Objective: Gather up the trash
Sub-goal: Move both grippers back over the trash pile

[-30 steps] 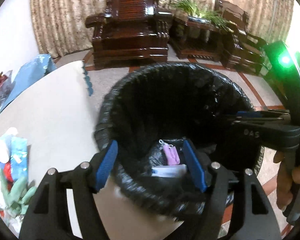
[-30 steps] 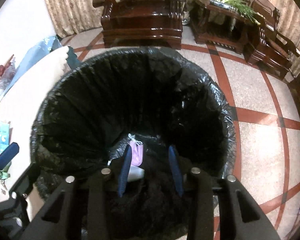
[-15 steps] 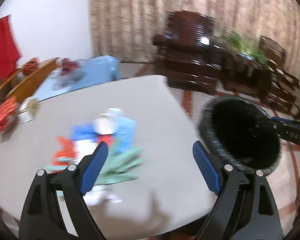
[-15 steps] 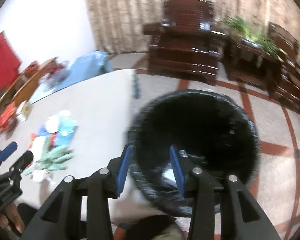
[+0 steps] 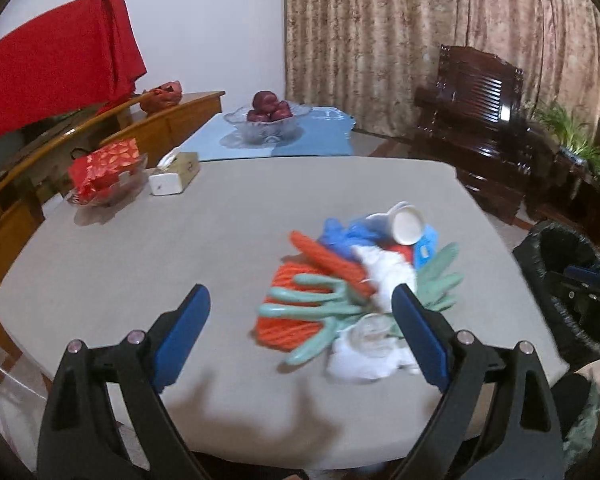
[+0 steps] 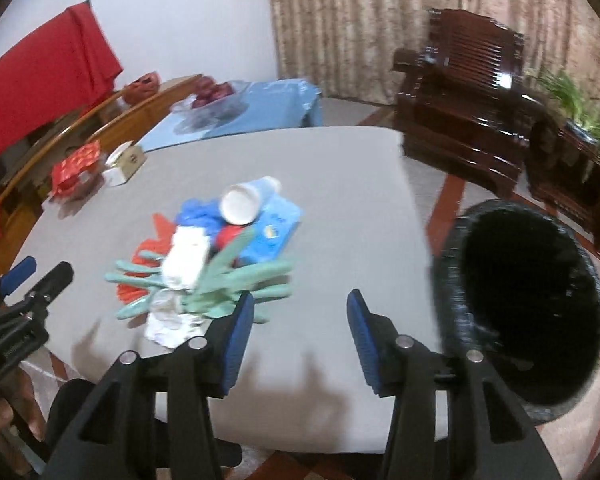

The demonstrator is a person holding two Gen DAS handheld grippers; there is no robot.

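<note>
Grey counter (image 5: 148,240) fills my view, and the trash pile (image 5: 356,292) sits toward its right side, in the near half. Mint-green rubber gloves (image 5: 320,306) lie sprawled over an orange bundle (image 5: 288,324), with crumpled white paper (image 5: 388,272), something blue (image 5: 342,234) and a paper cup (image 5: 406,226) tipped on its side at the far end. A flat blue packet (image 6: 274,232) lies just right of the cup.

My left gripper (image 5: 300,324) hovers over the near edge of the pile, fingers (image 5: 184,330) wide apart and opening, nothing clamped; the gloves and orange bundle show between them but below, untouched. My right gripper (image 6: 298,336) is opening too, fingers about halfway apart with only bare counter between them, just right of the pile's near edge.

The black-lined bin (image 6: 524,312) stands on the floor off the counter's right edge, mouth open.

I read this as the reach for another load: both hands empty, both lined up on the heap. Next I'd want to come down on it, left gripper onto the gloves and orange bundle, right gripper shifted left onto the paper or packet. The gloves are floppy and tangled with the rest, so I'd expect to drag neighbours along; the cup could roll if nudged.
</note>
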